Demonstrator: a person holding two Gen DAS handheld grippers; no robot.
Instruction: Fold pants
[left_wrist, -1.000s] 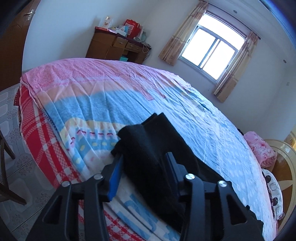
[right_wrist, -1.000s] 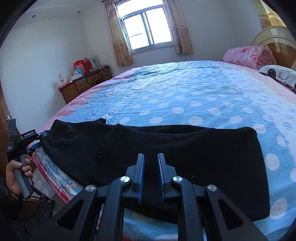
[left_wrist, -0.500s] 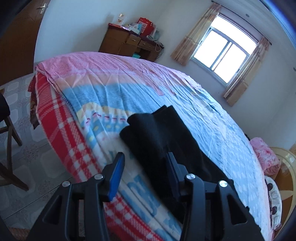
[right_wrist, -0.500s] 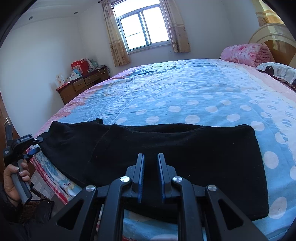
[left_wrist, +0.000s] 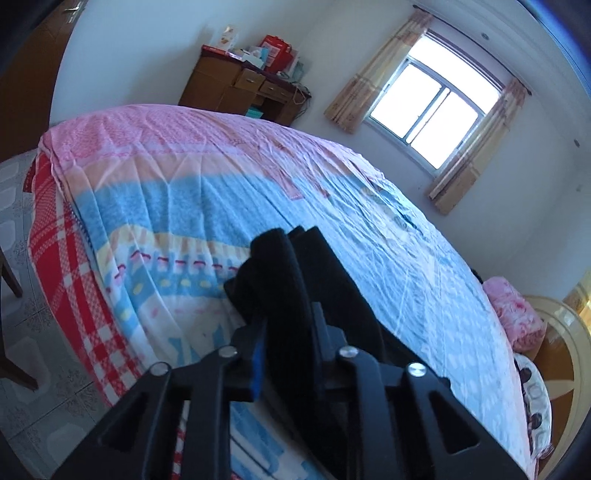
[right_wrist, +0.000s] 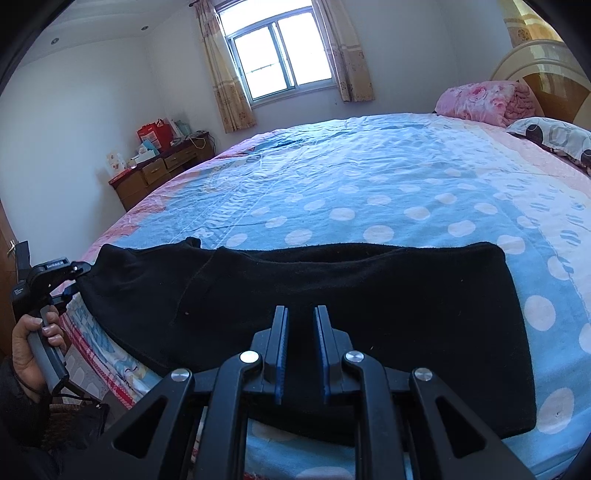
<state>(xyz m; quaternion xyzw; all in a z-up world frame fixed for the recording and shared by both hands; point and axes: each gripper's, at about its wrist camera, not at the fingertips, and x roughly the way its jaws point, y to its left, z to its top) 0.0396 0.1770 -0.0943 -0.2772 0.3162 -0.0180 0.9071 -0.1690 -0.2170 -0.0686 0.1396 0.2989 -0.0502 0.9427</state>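
Left wrist view: left gripper (left_wrist: 286, 336) fingers pinch soft, limp black fleece pants (right_wrist: 332, 291) at nine o'clock end; right gripper (right_wrist: 300, 332) fingers nearly together, empty.

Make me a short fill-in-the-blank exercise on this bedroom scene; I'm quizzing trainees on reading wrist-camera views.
1. The pants lying on the bed are ____ in colour.
2. The left gripper has its fingers closed on the ____.
3. The bedspread under the right gripper is blue with white ____.
4. The red bag sits on the wooden ____.

Missing words: black; pants; dots; dresser
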